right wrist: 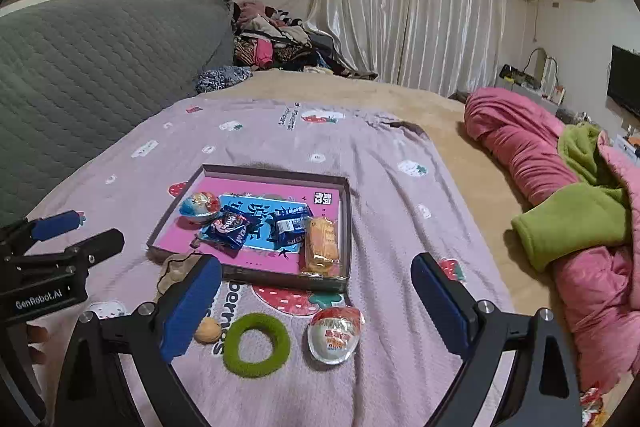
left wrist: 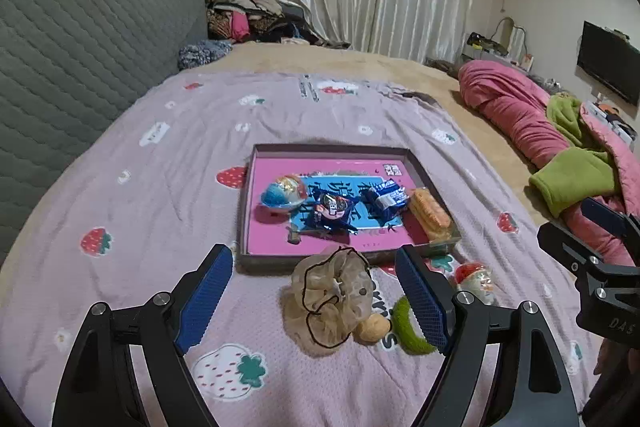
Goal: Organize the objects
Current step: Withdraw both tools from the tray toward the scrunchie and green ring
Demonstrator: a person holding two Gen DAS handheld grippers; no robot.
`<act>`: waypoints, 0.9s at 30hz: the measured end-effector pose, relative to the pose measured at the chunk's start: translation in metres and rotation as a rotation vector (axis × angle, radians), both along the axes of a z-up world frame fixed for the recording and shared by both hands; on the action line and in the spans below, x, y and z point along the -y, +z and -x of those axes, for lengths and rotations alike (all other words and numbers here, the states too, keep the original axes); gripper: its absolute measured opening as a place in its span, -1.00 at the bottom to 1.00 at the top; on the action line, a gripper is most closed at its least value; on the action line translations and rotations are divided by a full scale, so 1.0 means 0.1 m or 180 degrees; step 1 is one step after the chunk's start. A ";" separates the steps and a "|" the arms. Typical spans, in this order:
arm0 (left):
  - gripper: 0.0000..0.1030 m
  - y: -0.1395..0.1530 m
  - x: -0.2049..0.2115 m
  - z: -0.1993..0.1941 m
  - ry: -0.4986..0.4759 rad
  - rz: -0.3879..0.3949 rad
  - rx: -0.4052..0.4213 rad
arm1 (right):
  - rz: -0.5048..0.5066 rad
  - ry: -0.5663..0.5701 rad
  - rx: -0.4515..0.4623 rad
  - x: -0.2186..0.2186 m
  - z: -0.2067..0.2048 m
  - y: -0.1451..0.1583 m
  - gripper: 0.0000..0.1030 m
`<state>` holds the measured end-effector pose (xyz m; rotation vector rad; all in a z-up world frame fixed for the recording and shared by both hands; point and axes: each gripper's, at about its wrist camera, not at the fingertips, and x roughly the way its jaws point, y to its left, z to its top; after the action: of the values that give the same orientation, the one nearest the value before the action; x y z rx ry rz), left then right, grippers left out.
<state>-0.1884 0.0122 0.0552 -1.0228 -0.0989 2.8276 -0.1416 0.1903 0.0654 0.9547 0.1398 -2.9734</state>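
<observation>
Both my grippers hang released, empty: left gripper above the scrunchie at lower centre, right gripper over the green ring. Tray mid-frame holds snacks.

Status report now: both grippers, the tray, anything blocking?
Left gripper open, empty. Right gripper open, empty. Tray holds four snacks. Scrunchie against tray's near edge.

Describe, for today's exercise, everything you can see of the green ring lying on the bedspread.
The green ring is a fuzzy, felt-like loop with an open round centre, lying flat on the lilac strawberry-print bedspread, over printed lettering, in front of the tray and outside it. A walnut sits close to its left and a clear-wrapped egg to its right. Nothing grips it.
</observation>
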 end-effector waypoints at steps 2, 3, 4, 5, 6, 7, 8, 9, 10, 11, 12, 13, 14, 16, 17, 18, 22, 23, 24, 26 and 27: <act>0.64 0.10 0.03 -0.09 0.0009 0.0012 -0.0035 | -0.0017 0.0017 -0.0043 0.03 -0.10 0.09 0.87; 0.64 0.14 0.04 -0.12 0.0007 0.0019 -0.0045 | -0.0018 0.0027 -0.0057 0.03 -0.13 0.13 0.87; 0.64 0.18 0.05 -0.15 0.0008 0.0020 -0.0064 | -0.0024 0.0031 -0.0086 0.04 -0.18 0.18 0.87; 0.64 0.23 0.06 -0.20 0.0014 0.0037 -0.0085 | -0.0031 0.0036 -0.0103 0.06 -0.23 0.22 0.87; 0.64 0.26 0.06 -0.24 0.0014 0.0050 -0.0089 | -0.0039 0.0046 -0.0122 0.07 -0.28 0.27 0.87; 0.64 0.31 0.07 -0.28 0.0002 0.0055 -0.0097 | -0.0043 0.0053 -0.0142 0.08 -0.32 0.31 0.87; 0.64 0.34 0.08 -0.32 -0.0006 0.0054 -0.0089 | -0.0049 0.0059 -0.0161 0.10 -0.37 0.35 0.87; 0.64 0.36 0.09 -0.36 -0.0008 0.0052 -0.0085 | -0.0054 0.0064 -0.0171 0.11 -0.40 0.38 0.87; 0.64 0.38 0.10 -0.40 -0.0007 0.0054 -0.0092 | -0.0062 0.0079 -0.0185 0.13 -0.45 0.41 0.87; 0.64 0.41 0.11 -0.44 -0.0004 0.0072 -0.0097 | -0.0071 0.0097 -0.0192 0.15 -0.48 0.44 0.87; 0.64 0.42 0.11 -0.47 0.0001 0.0088 -0.0096 | -0.0084 0.0111 -0.0197 0.17 -0.52 0.45 0.87; 0.64 0.43 0.12 -0.51 0.0001 0.0103 -0.0099 | -0.0104 0.0125 -0.0194 0.19 -0.56 0.47 0.87; 0.64 0.43 0.11 -0.54 -0.0006 0.0112 -0.0096 | -0.0120 0.0143 -0.0194 0.22 -0.59 0.48 0.87; 0.64 0.42 0.13 -0.59 0.0003 0.0126 -0.0088 | -0.0160 0.0196 -0.0189 0.28 -0.65 0.48 0.87; 0.64 0.41 0.14 -0.60 -0.0003 0.0136 -0.0071 | -0.0180 0.0213 -0.0184 0.30 -0.68 0.47 0.87; 0.64 0.39 0.14 -0.62 -0.0007 0.0140 -0.0055 | -0.0202 0.0229 -0.0176 0.33 -0.70 0.45 0.87; 0.64 0.28 0.14 -0.69 -0.0031 0.0181 -0.0018 | -0.0229 0.0286 -0.0125 0.40 -0.76 0.32 0.87; 0.64 0.24 0.14 -0.70 -0.0047 0.0179 -0.0009 | -0.0221 0.0324 -0.0108 0.42 -0.77 0.28 0.87; 0.64 0.21 0.14 -0.70 -0.0052 0.0183 0.0003 | -0.0225 0.0353 -0.0079 0.43 -0.78 0.24 0.87; 0.64 0.12 0.15 -0.69 -0.0059 0.0188 0.0035 | -0.0287 0.0379 -0.0012 0.46 -0.77 0.14 0.87; 0.64 0.08 0.14 -0.68 -0.0068 0.0198 0.0051 | -0.0343 0.0380 0.0011 0.48 -0.76 0.07 0.87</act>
<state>-0.1206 -0.0022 0.0634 -1.0526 -0.0016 2.8201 -0.0652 0.1422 0.0726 0.9264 0.3472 -2.8803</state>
